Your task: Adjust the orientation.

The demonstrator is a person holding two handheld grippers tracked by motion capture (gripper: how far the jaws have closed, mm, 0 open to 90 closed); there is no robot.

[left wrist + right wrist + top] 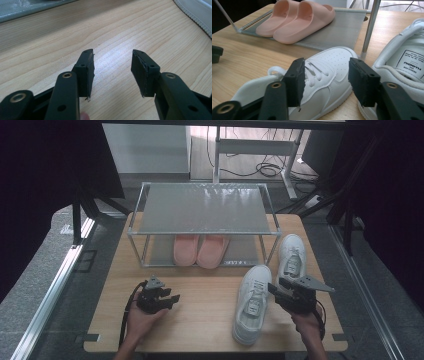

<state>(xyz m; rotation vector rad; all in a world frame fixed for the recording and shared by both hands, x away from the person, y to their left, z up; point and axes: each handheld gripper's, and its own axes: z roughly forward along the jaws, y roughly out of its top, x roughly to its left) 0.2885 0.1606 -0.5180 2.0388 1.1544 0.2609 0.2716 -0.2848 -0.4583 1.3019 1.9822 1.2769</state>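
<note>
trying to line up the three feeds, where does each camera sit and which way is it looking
High view: above the person's side, looking forward and down on the wooden table, shoe rack, pink slippers; both forearms and hand-held grippers show.
Left gripper view: rides the left hand-held gripper, facing bare tabletop; its open jaws show.
Right gripper view: rides the right hand-held gripper, facing the near white sneaker; open jaws show.
Shared: high and right gripper views both show slippers and both sneakers.

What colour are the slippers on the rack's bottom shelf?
Pale pink; the slippers show best in the right gripper view.
</note>
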